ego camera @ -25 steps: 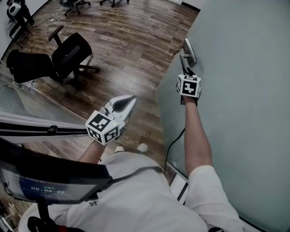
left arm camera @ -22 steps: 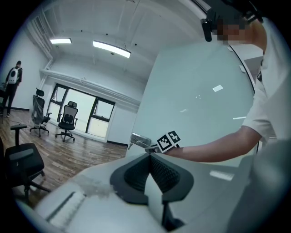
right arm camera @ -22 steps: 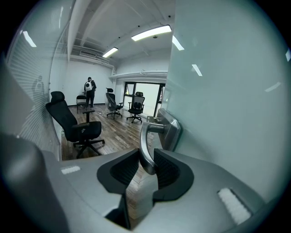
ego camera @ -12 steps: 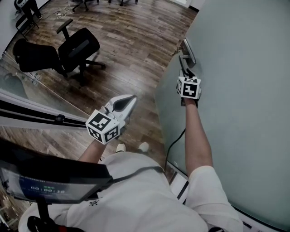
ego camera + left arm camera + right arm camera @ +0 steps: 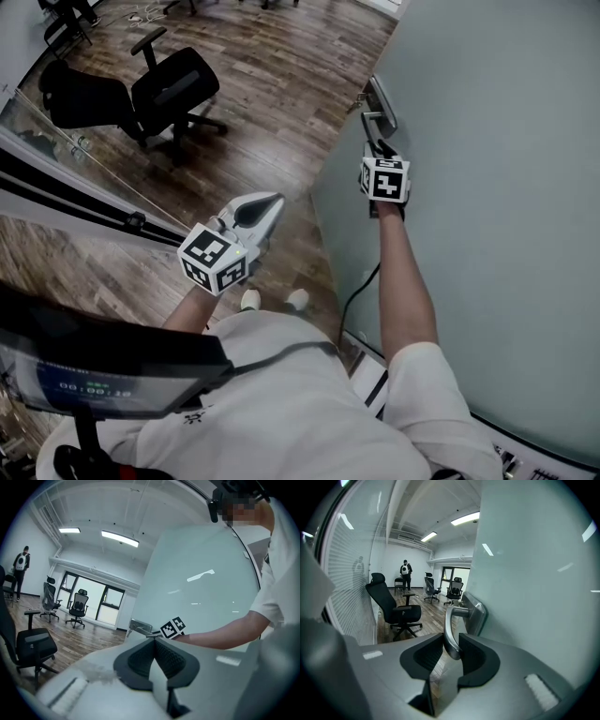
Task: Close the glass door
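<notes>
Gripping the metal door handle (image 5: 451, 630) between the right gripper (image 5: 452, 652) pads, half closed on its lever. Frosted glass door (image 5: 534, 573) just beyond those fingertips, to their right. Left gripper (image 5: 154, 645) pressed fully together, empty, well apart from the door. Screen (image 5: 94, 389) digits too blurred to read.

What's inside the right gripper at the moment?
The glass door's metal handle: the right gripper's fingers are shut on its lever near the free end. The fingers cover the lever's sides where they press.

Black office chair (image 5: 173, 92) stands on dark wood floor (image 5: 281, 75).
</notes>
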A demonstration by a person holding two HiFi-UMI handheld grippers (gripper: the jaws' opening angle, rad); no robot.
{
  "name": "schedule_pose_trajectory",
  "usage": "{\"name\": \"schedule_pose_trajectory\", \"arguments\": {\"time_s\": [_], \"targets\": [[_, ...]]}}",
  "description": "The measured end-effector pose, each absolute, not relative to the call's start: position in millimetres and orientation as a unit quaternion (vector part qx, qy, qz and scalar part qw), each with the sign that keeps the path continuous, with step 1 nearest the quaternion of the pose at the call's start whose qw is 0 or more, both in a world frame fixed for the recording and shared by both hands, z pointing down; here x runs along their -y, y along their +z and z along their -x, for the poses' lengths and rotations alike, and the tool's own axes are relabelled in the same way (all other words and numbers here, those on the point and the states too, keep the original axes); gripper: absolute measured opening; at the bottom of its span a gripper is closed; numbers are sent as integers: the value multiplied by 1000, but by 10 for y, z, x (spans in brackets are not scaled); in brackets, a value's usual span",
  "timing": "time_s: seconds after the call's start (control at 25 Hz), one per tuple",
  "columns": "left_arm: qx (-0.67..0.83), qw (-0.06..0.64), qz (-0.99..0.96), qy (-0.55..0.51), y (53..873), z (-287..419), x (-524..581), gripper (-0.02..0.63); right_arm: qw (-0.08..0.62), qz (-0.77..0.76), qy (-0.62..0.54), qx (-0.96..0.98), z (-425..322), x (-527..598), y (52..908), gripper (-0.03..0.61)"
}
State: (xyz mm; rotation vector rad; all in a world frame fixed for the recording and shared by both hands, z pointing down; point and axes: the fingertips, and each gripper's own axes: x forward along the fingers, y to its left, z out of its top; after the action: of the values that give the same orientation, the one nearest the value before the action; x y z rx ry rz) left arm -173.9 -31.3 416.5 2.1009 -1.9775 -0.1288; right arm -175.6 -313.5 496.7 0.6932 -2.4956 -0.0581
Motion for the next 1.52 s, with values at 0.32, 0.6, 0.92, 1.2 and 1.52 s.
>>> {"name": "schedule_pose_trajectory", "arguments": {"time_s": [0.32,0.6,0.92,1.2,1.52], "targets": [[686,124,-716,-51,4148,1817,-33,2,274,-236,-36,932,1889,2708,4986,109],[676,122,-725,-52,4157,1833,-344,2,273,-213,-49,937,1975,2315,4987,110],[677,125,-723,-55,4287,1945,-746,2,263,-189,-62,944,2074,1885,5013,110],[697,115,-705,-68,4250,1956,-1090,2,258,-171,-69,948,2072,1450,4992,110],[736,118,-663,-70,4175,1791,-1265,2,263,-146,-71,951,2141,1200,4919,110]]}}
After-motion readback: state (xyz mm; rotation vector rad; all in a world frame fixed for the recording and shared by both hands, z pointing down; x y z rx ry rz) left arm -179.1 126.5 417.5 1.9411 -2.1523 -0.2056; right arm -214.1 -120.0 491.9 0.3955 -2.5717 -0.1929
